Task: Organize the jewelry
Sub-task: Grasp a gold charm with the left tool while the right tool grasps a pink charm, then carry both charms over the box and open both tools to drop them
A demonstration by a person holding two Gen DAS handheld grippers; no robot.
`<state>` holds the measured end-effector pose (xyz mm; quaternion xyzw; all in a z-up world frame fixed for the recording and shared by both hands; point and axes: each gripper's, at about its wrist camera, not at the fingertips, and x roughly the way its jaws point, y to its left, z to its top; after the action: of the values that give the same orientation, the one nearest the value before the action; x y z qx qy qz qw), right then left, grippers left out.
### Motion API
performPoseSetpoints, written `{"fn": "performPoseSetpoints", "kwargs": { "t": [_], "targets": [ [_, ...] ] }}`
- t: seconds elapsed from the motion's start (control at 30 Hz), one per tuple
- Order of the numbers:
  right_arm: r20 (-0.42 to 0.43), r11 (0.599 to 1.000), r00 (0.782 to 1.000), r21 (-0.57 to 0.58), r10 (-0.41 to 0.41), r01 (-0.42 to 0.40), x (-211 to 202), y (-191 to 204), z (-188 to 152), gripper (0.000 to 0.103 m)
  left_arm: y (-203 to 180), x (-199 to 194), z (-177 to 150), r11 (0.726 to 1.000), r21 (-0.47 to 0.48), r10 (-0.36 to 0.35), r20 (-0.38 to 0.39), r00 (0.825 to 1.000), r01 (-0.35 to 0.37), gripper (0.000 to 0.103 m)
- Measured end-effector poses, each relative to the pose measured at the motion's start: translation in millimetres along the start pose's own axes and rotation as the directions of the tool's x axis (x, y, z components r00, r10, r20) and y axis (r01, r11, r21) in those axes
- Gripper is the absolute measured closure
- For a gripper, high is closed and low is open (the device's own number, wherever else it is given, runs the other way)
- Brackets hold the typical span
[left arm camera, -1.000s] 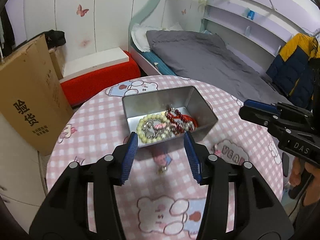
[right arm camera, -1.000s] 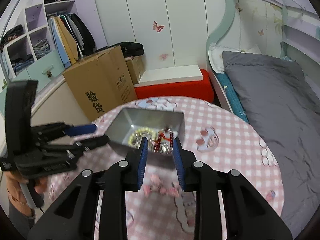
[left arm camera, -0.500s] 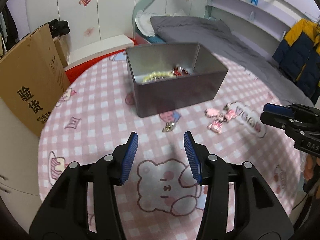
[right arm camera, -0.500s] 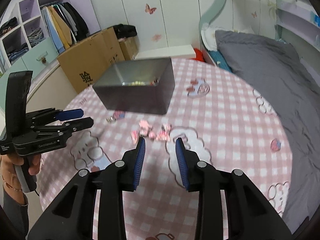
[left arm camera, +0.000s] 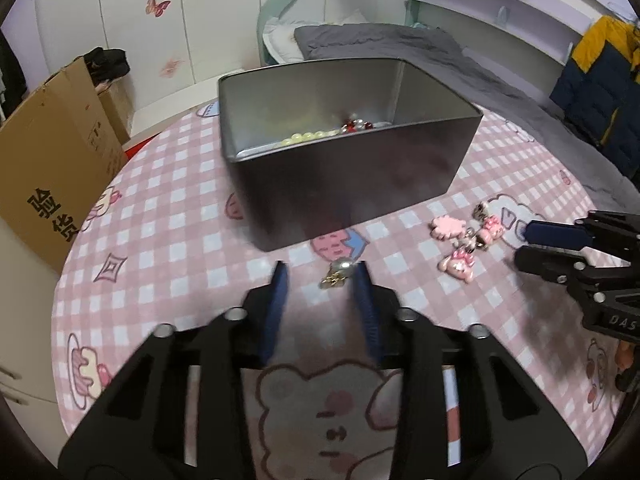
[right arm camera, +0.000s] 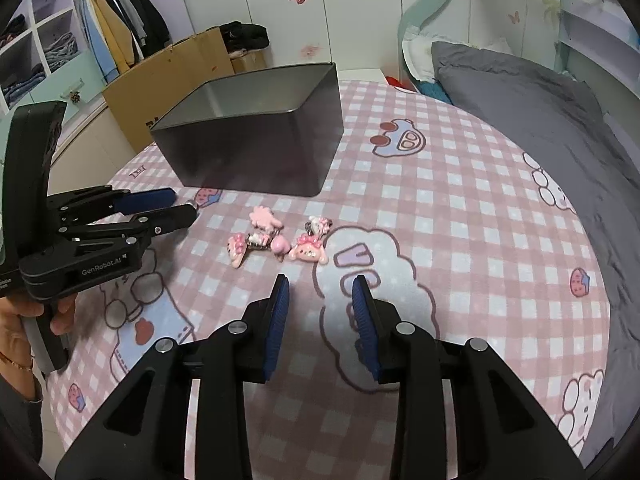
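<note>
One metal tin [left arm camera: 352, 184] sits mid-frame on the pink checked table [right arm camera: 460, 208], its beads mostly hidden. About four pink charms [right arm camera: 276, 242] lie before it — tangled, hard to count. One gold trinket [left arm camera: 338, 274] lies between the left gripper [left arm camera: 322, 276]'s just-narrowed, unclamped jaws. The right gripper [right arm camera: 322, 288] gapes, empty. The carton [left arm camera: 48, 168] reads "验货".
</note>
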<state>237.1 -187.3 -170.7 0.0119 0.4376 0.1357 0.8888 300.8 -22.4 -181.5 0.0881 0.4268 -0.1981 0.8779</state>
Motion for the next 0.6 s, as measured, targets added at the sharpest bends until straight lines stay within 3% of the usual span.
{"fn": "performPoseSetpoints", "kwargs": {
  "t": [0.1, 0.4, 0.5, 0.53, 0.6],
  "targets": [
    [0.003, 1.0, 1.0, -0.019, -0.013, 0.013, 2.9, 3.0, 3.5, 0.067, -1.0, 1.0, 2.7, 1.0, 0.014, -0.021, 0.003, 1.0, 0.021, 0.092],
    [0.005, 0.994, 0.998, -0.095, -0.057, 0.058, 19.0, 13.6, 17.4, 0.065, 0.6, -1.1, 5.6, 0.999, 0.01, -0.044, -0.006, 0.999, 0.044, 0.092],
    [0.005, 0.986, 0.996, -0.141, -0.093, 0.093, 22.7, 21.3, 18.8, 0.075, 2.2, -7.5, 6.3, 0.998, 0.006, -0.061, 0.0, 0.998, 0.061, 0.092],
    [0.004, 0.984, 0.996, -0.149, -0.095, 0.094, 23.2, 21.8, 19.3, 0.083, 3.1, -11.2, 6.4, 0.998, 0.007, -0.065, 0.006, 0.998, 0.065, 0.092],
    [-0.003, 0.982, 0.995, -0.161, -0.103, 0.102, 23.2, 22.6, 19.6, 0.083, 2.9, -17.0, 6.5, 0.997, 0.008, -0.075, 0.012, 0.997, 0.075, 0.092]
  ]
}}
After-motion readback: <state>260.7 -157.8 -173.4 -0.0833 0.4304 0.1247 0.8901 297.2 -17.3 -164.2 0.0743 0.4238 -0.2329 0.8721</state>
